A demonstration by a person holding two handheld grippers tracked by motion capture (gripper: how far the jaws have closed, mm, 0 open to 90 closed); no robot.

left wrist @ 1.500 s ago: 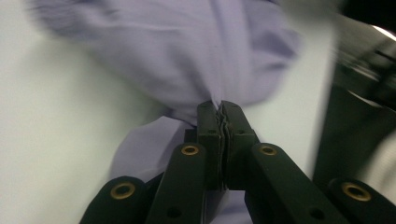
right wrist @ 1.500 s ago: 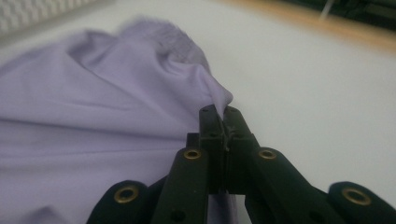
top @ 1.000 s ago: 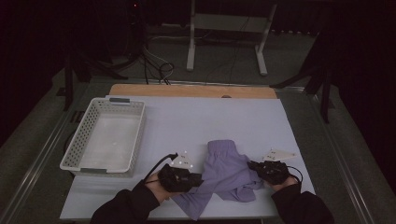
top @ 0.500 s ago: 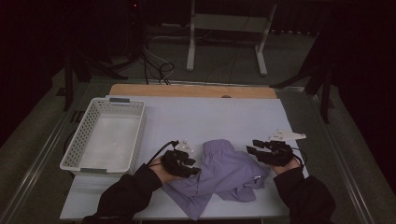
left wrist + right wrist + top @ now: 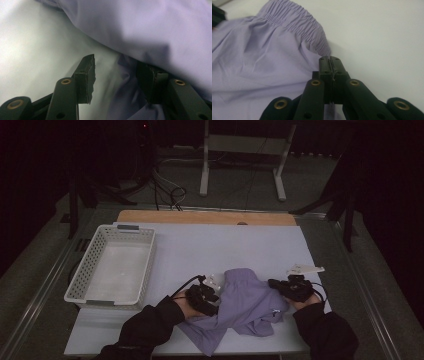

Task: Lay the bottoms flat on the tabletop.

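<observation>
Shorts (image 5: pixel 250 302) lie between my tongs near bench front edge | right tongs (image 5: pixel 329 60) pinch waistband edge | left tongs (image 5: pixel 116 75) gape, straddling fold, nothing pinched

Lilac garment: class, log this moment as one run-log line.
garment: crumpled on table | right gripper: shut on waistband edge | left gripper: jaws just opening, straddling cloth

Lilac garment (image 5: pixel 155 30): cut off by top and right edges in left gripper view; drapes over one of the fingers (image 5: pixel 147 80). Right gripper's fingertips (image 5: pixel 329 63): pinched fabric edge barely discernible.
</observation>
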